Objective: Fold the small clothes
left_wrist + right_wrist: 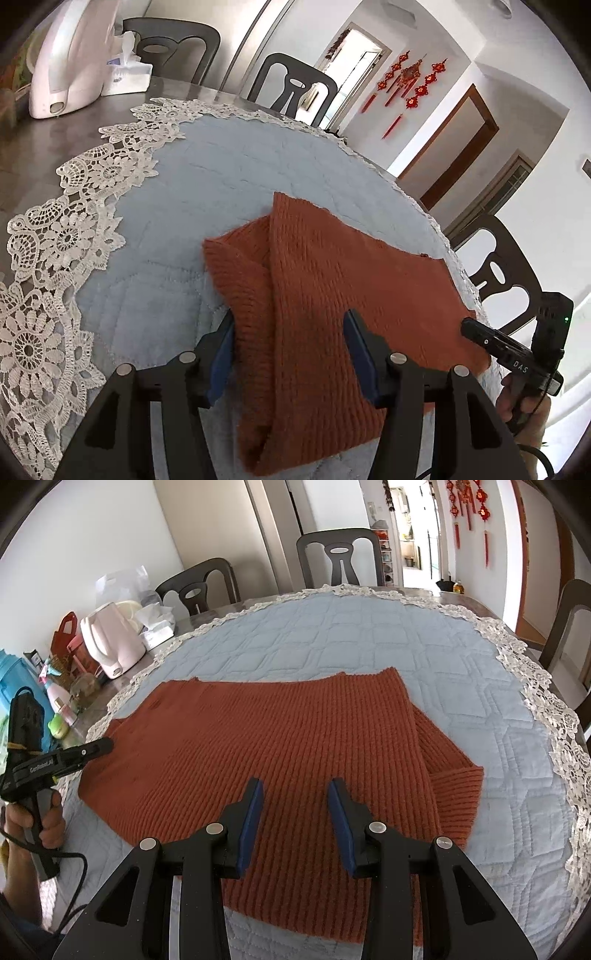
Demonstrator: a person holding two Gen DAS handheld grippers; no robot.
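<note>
**Ana:** Both grippers first. Left gripper (288,354) has its blue pads parted, one at the rust-orange ribbed knit garment's (280,753) thick folded edge and the other over the cloth, and neither presses in. Right gripper (295,819) hovers over the near part of the knit, jaws half apart, nothing between them. No garment is held.

**Ben:** Where does the knit lie?

**Ana:** Flat on the pale blue quilted cover (369,642) with its white lace border (66,236), spread over the table (44,136). It looks folded over once already; a lower layer sticks out along one side in the right wrist view.

**Ben:** How will it handle?

**Ana:** My guess: soft, limp and fairly thick, with some weight, not fragile. The ribs should give the pads grip, but it will sag and stretch if lifted by one point.

**Ben:** So where to take it?

**Ana:** At two corners of one edge, pinching all layers together, so the fold travels evenly.

**Ben:** Anything nearby?

**Ana:** A pinkish-white electric kettle (110,642) and a tissue pack (127,74) stand well apart at the table's far side, with dark chairs (340,557) around.
</note>
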